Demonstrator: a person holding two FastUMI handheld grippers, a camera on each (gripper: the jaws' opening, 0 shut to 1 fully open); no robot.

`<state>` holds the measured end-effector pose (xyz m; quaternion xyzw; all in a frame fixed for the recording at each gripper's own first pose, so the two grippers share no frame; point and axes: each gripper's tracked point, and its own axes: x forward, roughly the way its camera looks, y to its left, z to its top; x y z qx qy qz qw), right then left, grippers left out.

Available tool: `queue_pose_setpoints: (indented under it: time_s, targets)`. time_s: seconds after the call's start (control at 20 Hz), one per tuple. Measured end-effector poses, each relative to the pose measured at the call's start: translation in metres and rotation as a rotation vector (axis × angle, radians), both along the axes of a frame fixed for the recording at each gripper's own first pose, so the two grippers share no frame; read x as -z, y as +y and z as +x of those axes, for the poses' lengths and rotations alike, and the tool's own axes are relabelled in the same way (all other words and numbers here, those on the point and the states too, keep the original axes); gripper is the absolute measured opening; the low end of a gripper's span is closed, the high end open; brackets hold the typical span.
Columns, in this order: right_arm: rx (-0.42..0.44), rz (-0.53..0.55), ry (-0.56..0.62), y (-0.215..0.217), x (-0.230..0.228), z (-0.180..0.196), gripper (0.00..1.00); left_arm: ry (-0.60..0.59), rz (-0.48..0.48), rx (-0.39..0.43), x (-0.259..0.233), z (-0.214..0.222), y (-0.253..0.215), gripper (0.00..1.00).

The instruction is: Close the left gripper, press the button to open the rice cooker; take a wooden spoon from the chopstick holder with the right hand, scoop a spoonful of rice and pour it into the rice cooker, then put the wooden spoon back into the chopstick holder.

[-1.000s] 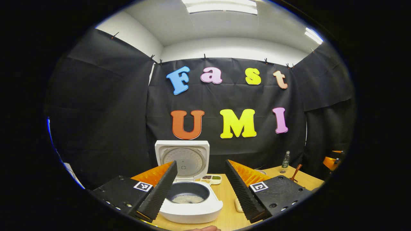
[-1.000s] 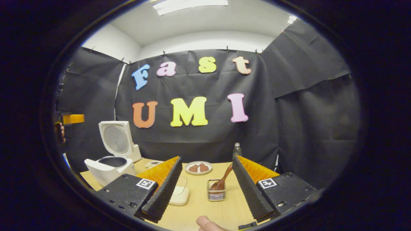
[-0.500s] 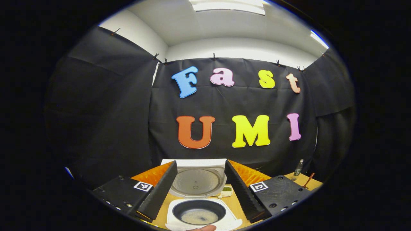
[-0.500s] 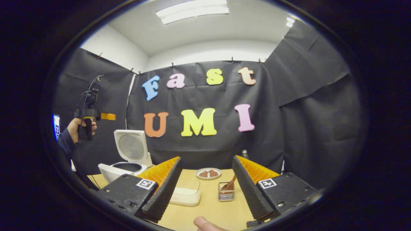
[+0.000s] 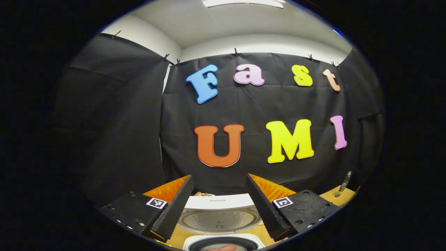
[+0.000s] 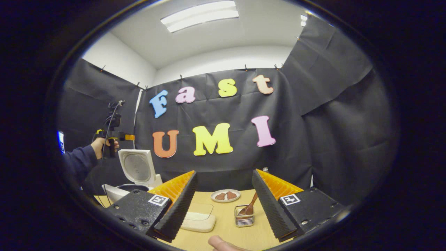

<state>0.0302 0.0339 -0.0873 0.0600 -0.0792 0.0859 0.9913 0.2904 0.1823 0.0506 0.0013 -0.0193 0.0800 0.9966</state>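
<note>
- My left gripper hangs above the white rice cooker; its jaws stand wide apart and hold nothing.
- The cooker's lid is up, its round inner plate facing me, and the dark pot rim sits at the bottom edge of the left gripper view.
- My right gripper, jaws likewise spread and empty, faces the small wire chopstick holder on the pale wooden table.
- The brown wooden spoon stands tilted in that holder, handle leaning up and to the right.
- A shallow white rice tray lies just left of the holder.
- Judged best practice: I approach the handle high, centre it between the jaws, close firmly, then lift straight so the holder stays put.
</note>
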Motion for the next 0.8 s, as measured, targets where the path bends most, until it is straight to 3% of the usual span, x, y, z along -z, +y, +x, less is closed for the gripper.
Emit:
queue_pose_setpoints:
  time_s: [0.15,0.35,0.45,0.55,0.8]
  targets:
    - [0.002,0.019,0.055,-0.003,0.019,0.028,1.00,0.056,0.015,-0.009,0.027,0.033,-0.002,0.95]
    - [-0.025,0.052,0.116,0.007,0.037,0.044,0.99,0.115,0.067,0.001,0.052,0.042,0.002,0.95]
    - [-0.042,0.043,0.127,0.015,0.040,0.040,1.00,0.111,0.044,0.034,0.050,0.042,0.001,0.98]
    - [-0.057,0.044,0.115,0.018,0.037,0.029,0.99,0.131,-0.041,0.067,0.054,0.041,0.000,0.98]
    - [-0.029,0.051,0.051,-0.001,0.025,-0.006,1.00,0.135,-0.020,0.040,0.058,0.015,0.002,0.94]
